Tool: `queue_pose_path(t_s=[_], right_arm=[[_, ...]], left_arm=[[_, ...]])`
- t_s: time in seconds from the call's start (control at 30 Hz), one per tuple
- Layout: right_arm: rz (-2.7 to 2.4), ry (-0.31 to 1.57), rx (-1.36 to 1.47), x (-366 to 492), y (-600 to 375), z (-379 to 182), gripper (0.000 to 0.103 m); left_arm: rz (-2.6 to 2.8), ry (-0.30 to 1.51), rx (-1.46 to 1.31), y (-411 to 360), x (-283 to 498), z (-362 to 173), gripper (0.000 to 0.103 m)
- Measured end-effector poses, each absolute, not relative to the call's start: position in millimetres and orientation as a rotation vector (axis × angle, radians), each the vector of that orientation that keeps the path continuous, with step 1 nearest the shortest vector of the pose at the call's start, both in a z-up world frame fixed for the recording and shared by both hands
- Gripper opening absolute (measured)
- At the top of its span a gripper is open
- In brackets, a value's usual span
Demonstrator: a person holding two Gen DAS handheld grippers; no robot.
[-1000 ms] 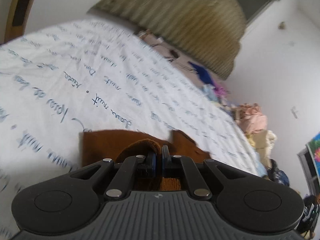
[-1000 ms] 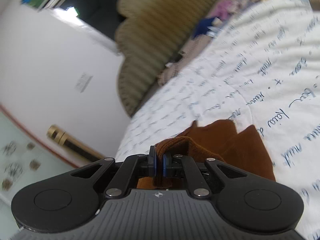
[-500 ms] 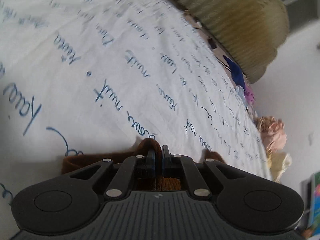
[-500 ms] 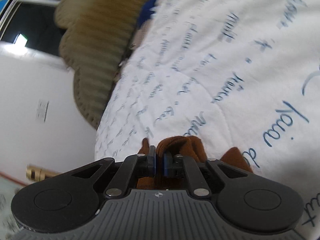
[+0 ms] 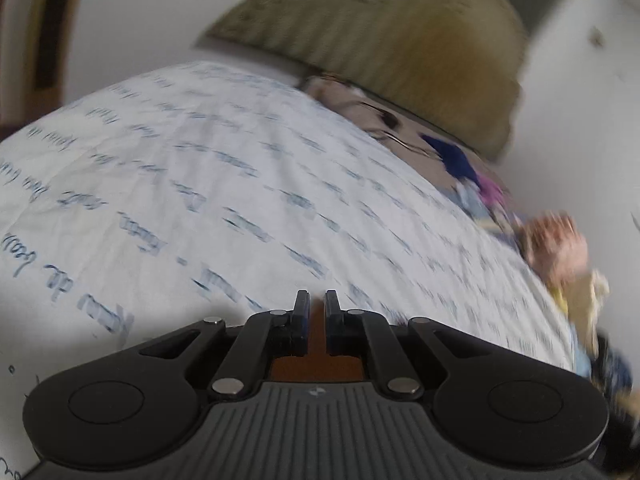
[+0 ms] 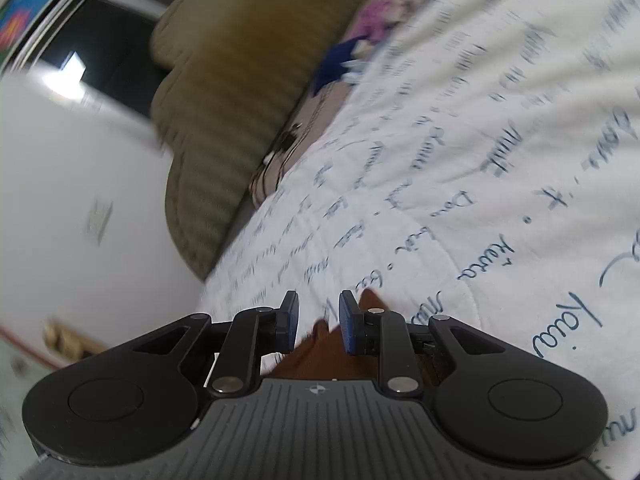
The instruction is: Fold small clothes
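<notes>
A small brown garment (image 5: pixel 316 360) lies on a white bedsheet with blue handwriting print (image 5: pixel 200 180). In the left wrist view only a strip of it shows between and under the fingers. My left gripper (image 5: pixel 316 300) is shut, with brown fabric in the narrow slit between its pads. In the right wrist view the brown garment (image 6: pixel 320 356) lies low between the fingers and a corner pokes out past the right pad. My right gripper (image 6: pixel 319 308) has its jaws opening, and the blue pads stand clear of the cloth.
An olive ribbed headboard (image 5: pixel 400 52) stands at the far end of the bed, also in the right wrist view (image 6: pixel 240 80). Loose clothes, pink and yellow (image 5: pixel 556 248) and blue and purple (image 5: pixel 460 160), sit along the bed's right edge. White walls surround.
My right gripper's jaws have parted and let the brown fold drop from between the pads. The left view has tilted up, and the cloth bulge above its fingertips is gone.
</notes>
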State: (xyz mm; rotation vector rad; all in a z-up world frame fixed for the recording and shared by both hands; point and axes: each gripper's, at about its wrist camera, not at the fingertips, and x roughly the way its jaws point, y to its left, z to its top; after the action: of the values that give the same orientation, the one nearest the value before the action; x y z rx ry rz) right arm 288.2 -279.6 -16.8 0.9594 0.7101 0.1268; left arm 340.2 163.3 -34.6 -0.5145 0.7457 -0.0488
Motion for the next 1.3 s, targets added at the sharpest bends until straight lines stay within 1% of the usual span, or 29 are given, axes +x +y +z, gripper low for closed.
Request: queue_pose_path(t_s=[0.13,0.2,0.3,0.33,0.37,0.4,0.5,0.6,0.63,0.67,0.7,0.73,0.77,0.8,0.87,0.93,0.97,1.0,1.13,1.2,1.23,1.3], right_arm=[[0.197,0.806,0.801,287.7,-249.0,-14.1,0.027],[0.179,0.837,0.696,289.2,-231.5,-15.6,0.027],[0.12,0.898,0.605,293.9,-220.7,-30.7,0.026],[0.069,0.944,0.561,297.3,-220.2,-40.1,0.025],[0.046,0.979,0.549,299.2,-223.3,-51.2,0.008],[0.034,0.962,0.559,296.3,-229.4,-56.4,0.0],[0.063,0.971,0.639,296.1,-246.8,-64.7,0.0],[0.088,0.971,0.65,293.4,-249.5,-59.9,0.0],[0.1,0.958,0.648,289.8,-248.8,-54.4,0.005],[0.113,0.938,0.642,283.5,-248.4,-45.3,0.018],[0.119,0.916,0.616,276.2,-245.5,-36.0,0.026],[0.129,0.899,0.574,269.1,-241.2,-24.8,0.03],[0.14,0.881,0.528,260.6,-236.2,-15.4,0.036],[0.154,0.866,0.495,252.3,-231.7,-7.2,0.038],[0.194,0.858,0.454,235.5,-224.2,6.8,0.038],[0.215,0.858,0.401,215.3,-217.3,16.2,0.04],[0.222,0.866,0.362,206.6,-212.6,16.8,0.046],[0.21,0.877,0.32,198.2,-207.2,14.7,0.05],[0.163,0.952,0.22,177.3,-200.8,-17.6,0.052],[0.182,0.895,0.193,168.7,-198.9,-25.8,0.055],[0.179,0.888,0.163,166.7,-194.0,-25.7,0.056],[0.172,0.904,0.116,168.9,-184.6,-23.0,0.062]], left_arm=[[-0.134,0.768,-0.298,106.1,323.0,-44.2,0.007],[-0.143,0.794,-0.191,79.8,320.6,-61.5,0.007],[-0.097,0.841,-0.108,64.7,322.7,-95.7,0.006],[-0.095,0.823,-0.126,67.4,321.8,-103.8,0.006],[-0.094,0.795,-0.145,70.6,319.8,-107.5,0.006],[-0.099,0.793,-0.146,73.0,320.0,-108.6,0.006],[-0.094,0.807,-0.132,73.4,319.8,-105.3,0.007],[-0.077,0.813,-0.109,69.3,317.6,-97.9,0.007],[-0.07,0.808,-0.08,66.3,314.4,-94.5,0.007],[-0.062,0.801,-0.05,62.8,310.3,-90.9,0.007],[-0.06,0.793,-0.021,60.2,304.3,-88.0,0.007],[-0.057,0.789,0.0,57.8,297.3,-84.9,0.007],[-0.048,0.786,0.021,56.3,290.4,-82.5,0.007],[-0.029,0.787,0.047,55.0,282.5,-80.5,0.007],[0.002,0.789,0.086,53.7,267.5,-77.7,0.008],[0.019,0.785,0.127,52.9,250.6,-77.9,0.008],[0.029,0.784,0.142,53.1,242.9,-80.1,0.008],[0.035,0.785,0.158,53.2,237.1,-83.4,0.008],[0.047,0.754,0.174,54.7,226.7,-93.6,0.008],[0.062,0.744,0.172,52.7,226.7,-95.8,0.008],[0.07,0.741,0.177,51.0,227.4,-96.5,0.008],[0.081,0.742,0.179,49.1,226.9,-96.0,0.008]])
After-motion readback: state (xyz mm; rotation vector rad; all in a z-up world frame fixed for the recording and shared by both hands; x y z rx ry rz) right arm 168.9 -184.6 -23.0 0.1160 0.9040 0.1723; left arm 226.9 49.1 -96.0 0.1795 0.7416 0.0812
